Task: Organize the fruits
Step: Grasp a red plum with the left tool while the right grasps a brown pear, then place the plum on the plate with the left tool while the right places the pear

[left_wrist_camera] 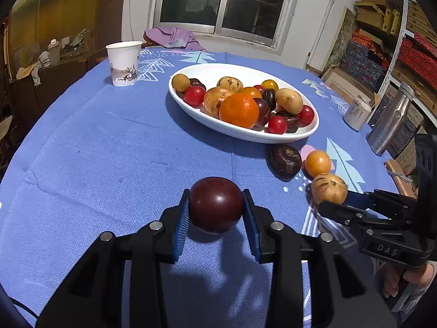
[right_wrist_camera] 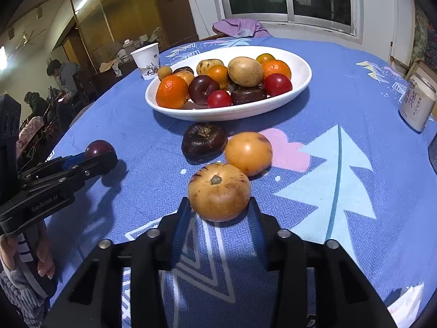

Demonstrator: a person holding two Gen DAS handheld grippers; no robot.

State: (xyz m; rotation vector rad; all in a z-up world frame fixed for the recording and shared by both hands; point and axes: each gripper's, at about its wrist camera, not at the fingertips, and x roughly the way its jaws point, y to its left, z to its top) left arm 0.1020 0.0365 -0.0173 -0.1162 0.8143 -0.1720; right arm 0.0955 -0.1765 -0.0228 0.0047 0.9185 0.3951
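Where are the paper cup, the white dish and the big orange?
paper cup (left_wrist_camera: 124,63), left wrist view, on its front wall.
white dish (left_wrist_camera: 235,132), left wrist view, on its near rim.
big orange (left_wrist_camera: 239,110), left wrist view, on its front skin.

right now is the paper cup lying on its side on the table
No, the paper cup stands upright on the blue tablecloth, open end up, to the left of the white fruit dish.

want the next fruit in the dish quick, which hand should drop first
Left, probably. The left gripper is already shut on the dark red plum; the right gripper only brackets the tan fruit, grip unclear. Both sit similarly near the white dish.
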